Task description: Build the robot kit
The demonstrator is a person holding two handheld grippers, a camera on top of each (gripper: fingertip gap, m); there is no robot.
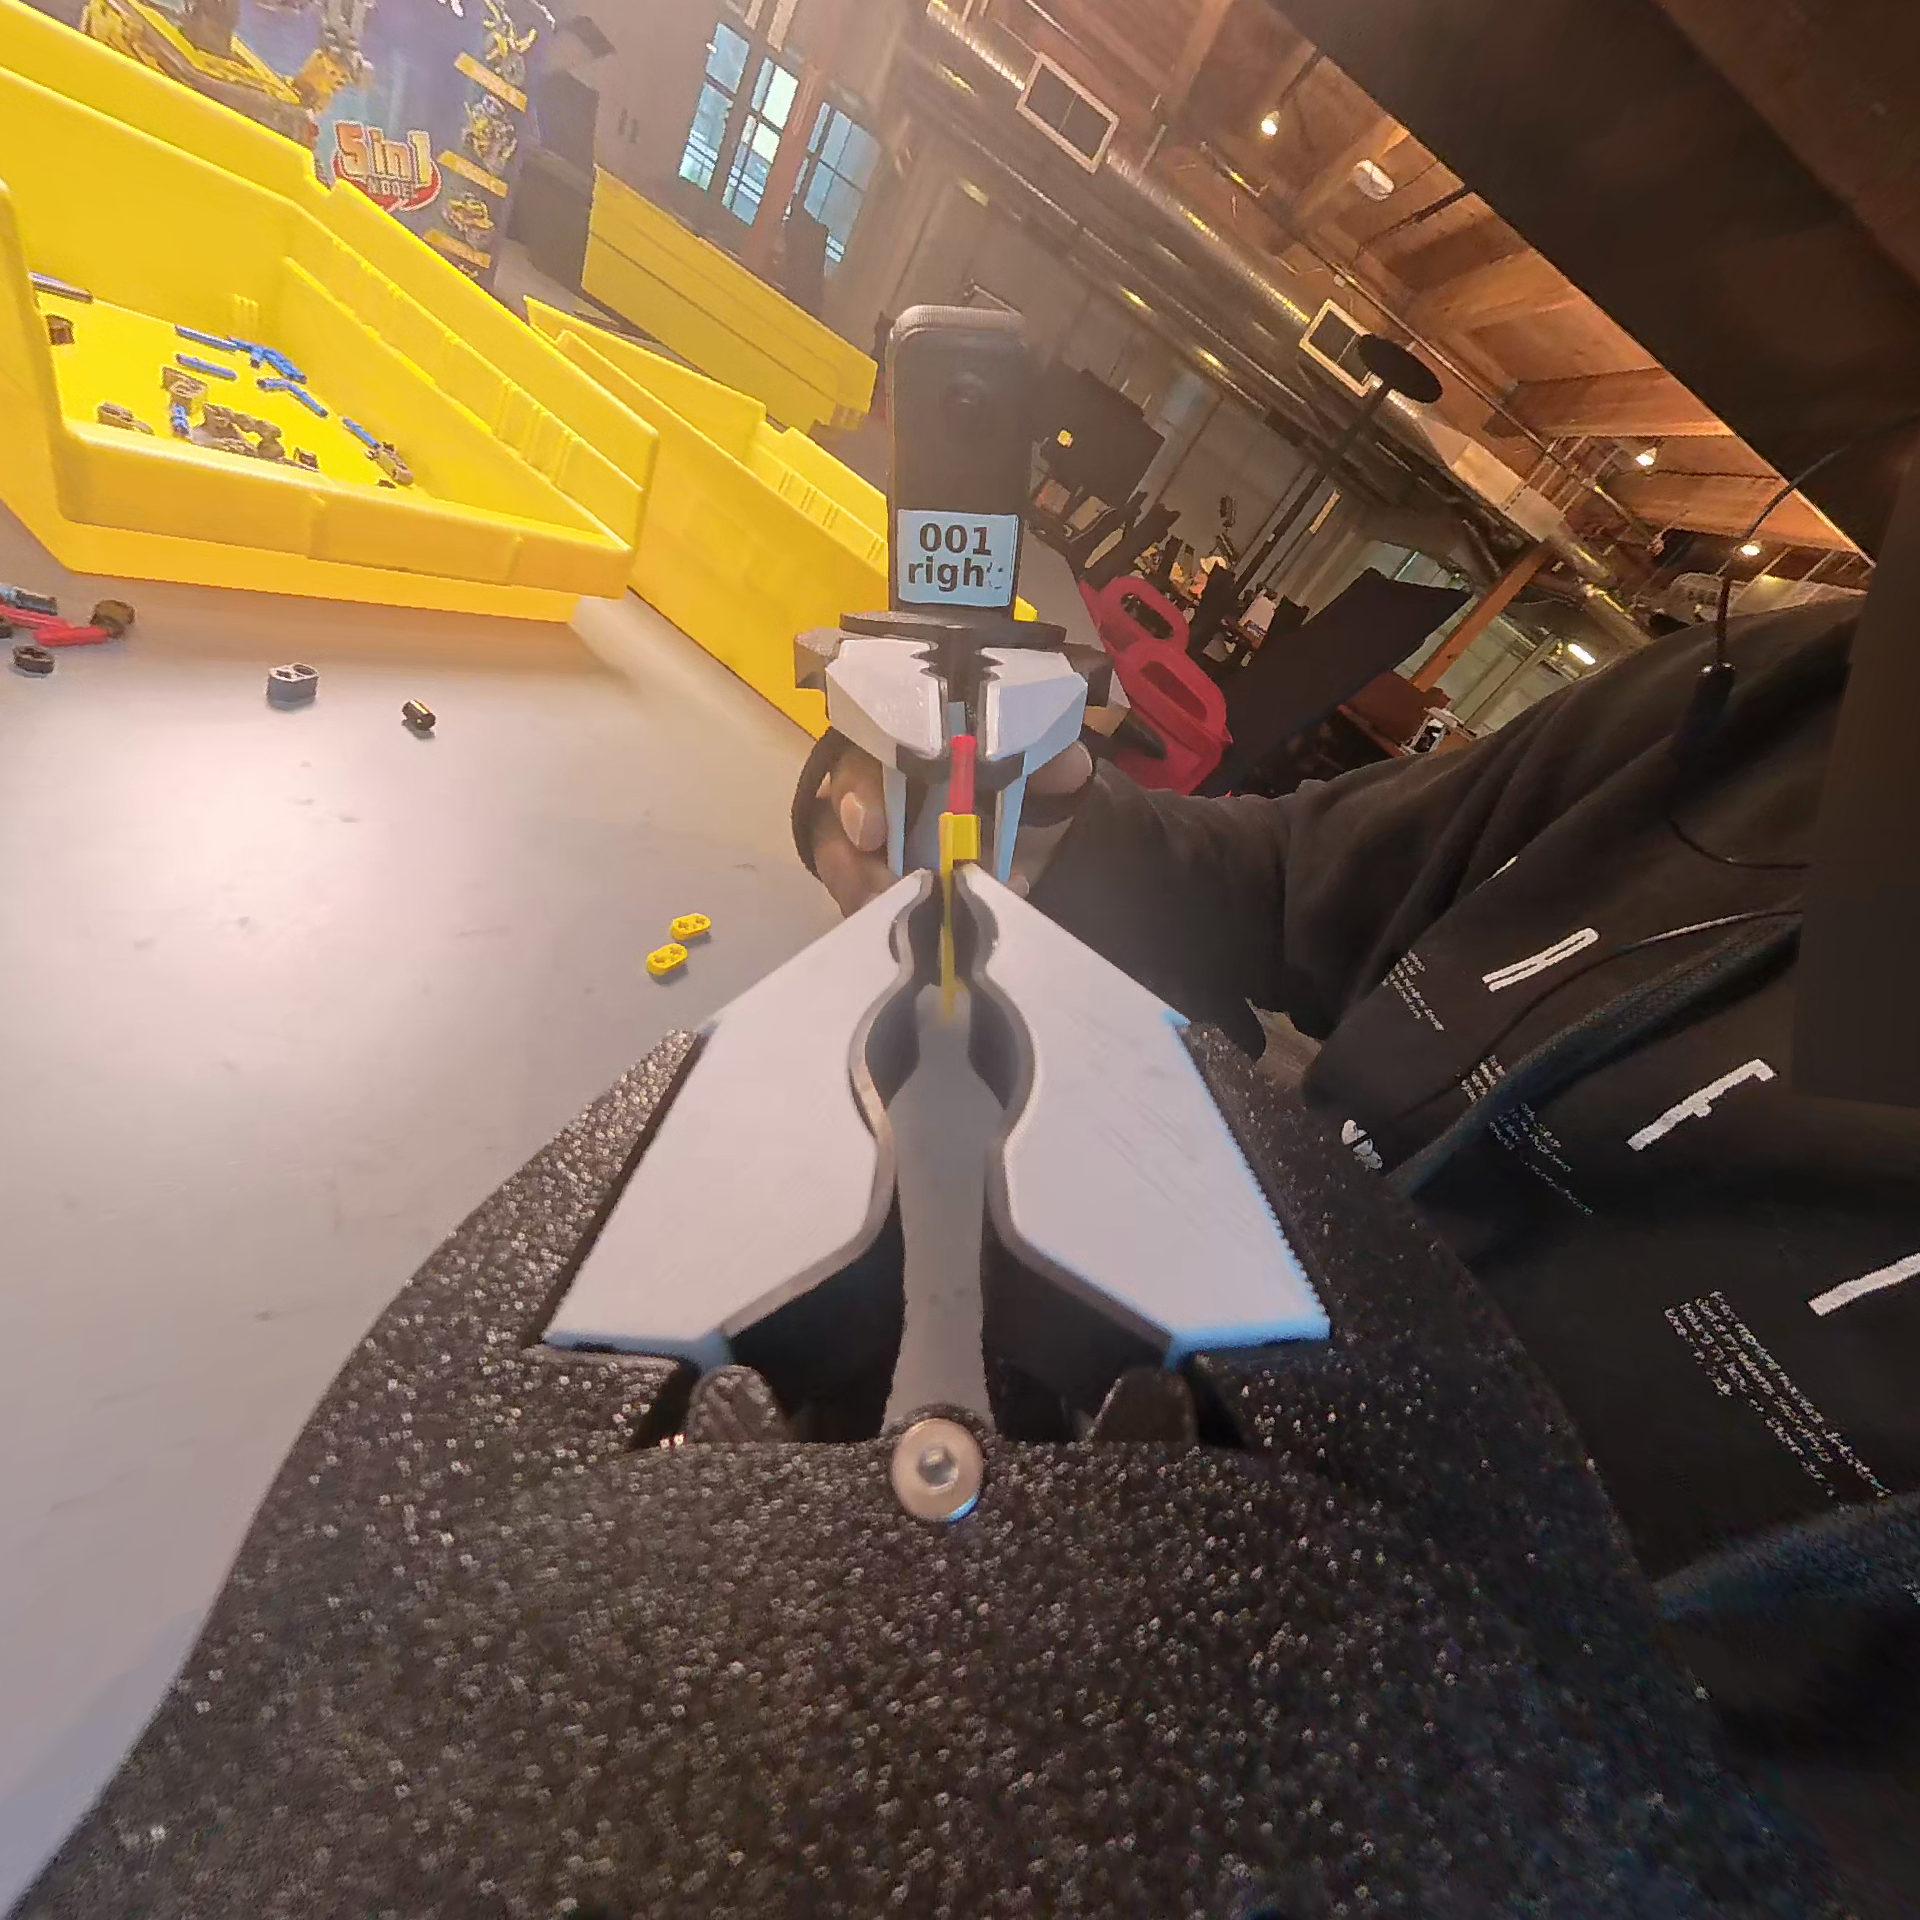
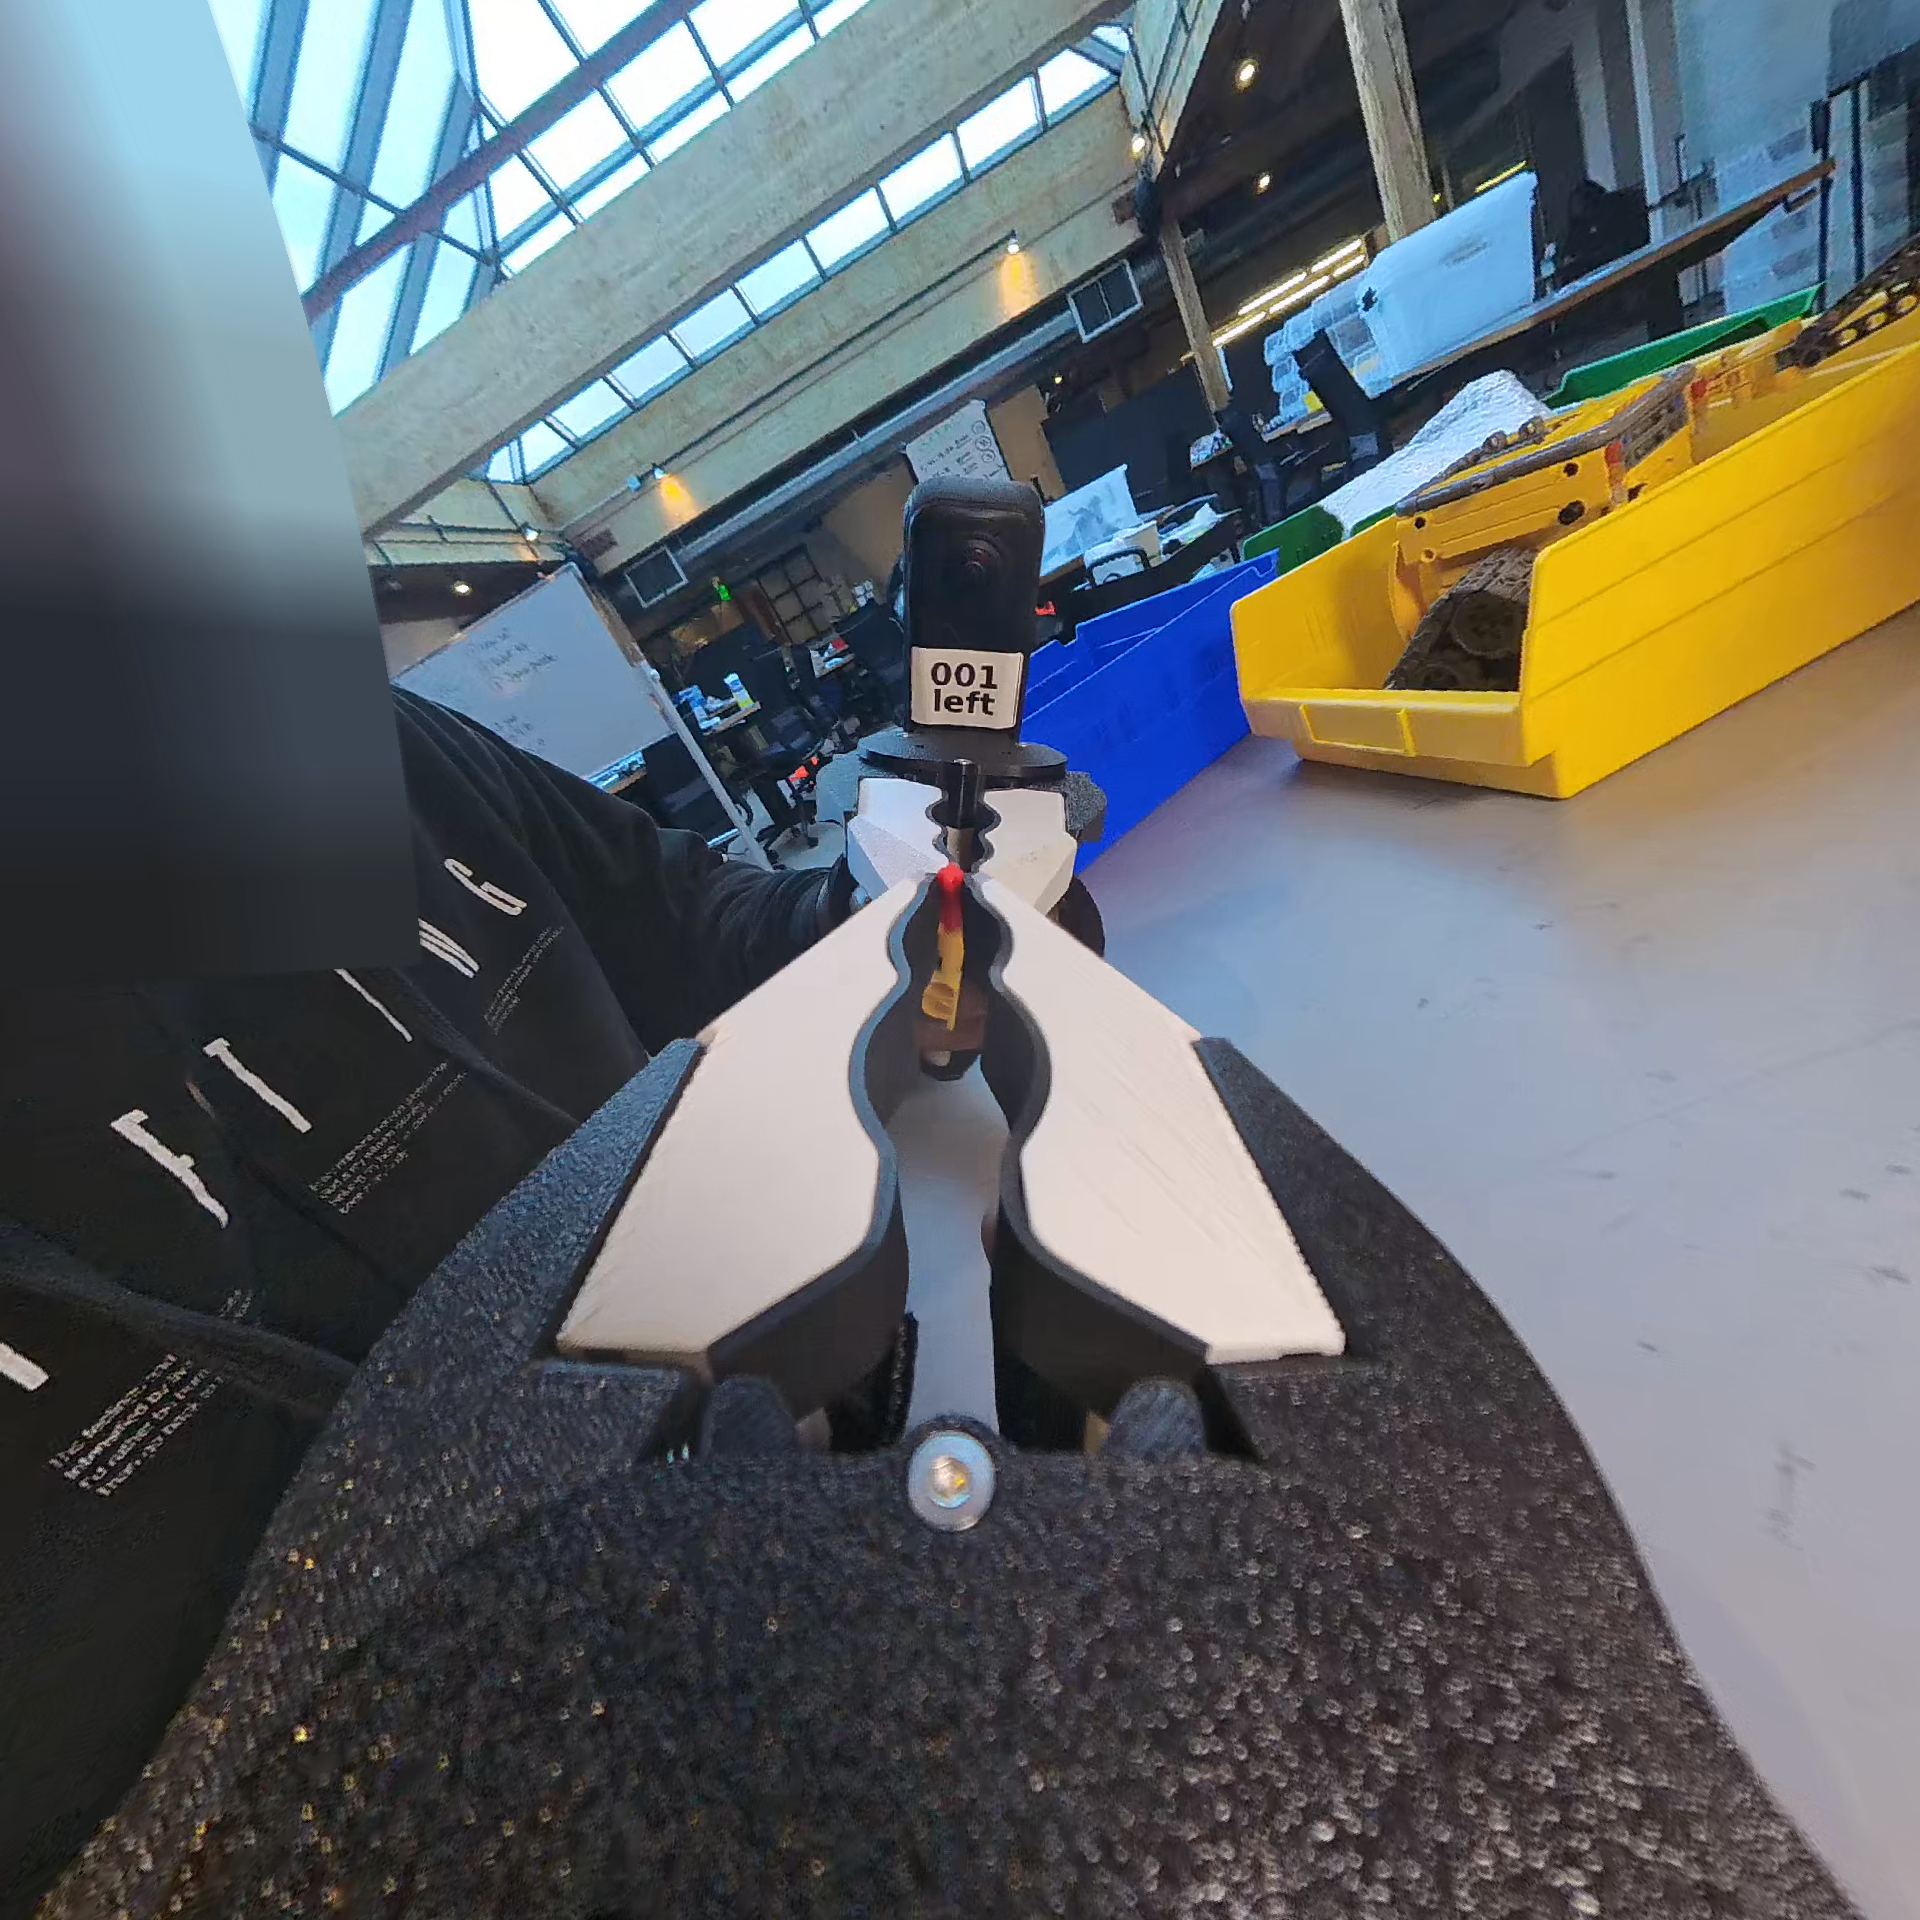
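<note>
I had my left gripper [image 1: 943,883] pinched on the yellow pin [image 1: 950,940] and my right gripper [image 2: 951,883] clamped on the red axle [image 2: 949,883] — tip to tip above the grey table [image 1: 364,987], lined up end-on.

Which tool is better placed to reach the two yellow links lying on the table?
Left, probably: the yellow links lie near the left tool and show in its view, not the right tool's. Each is shut, though: left on a yellow part, right on a red part.
</note>
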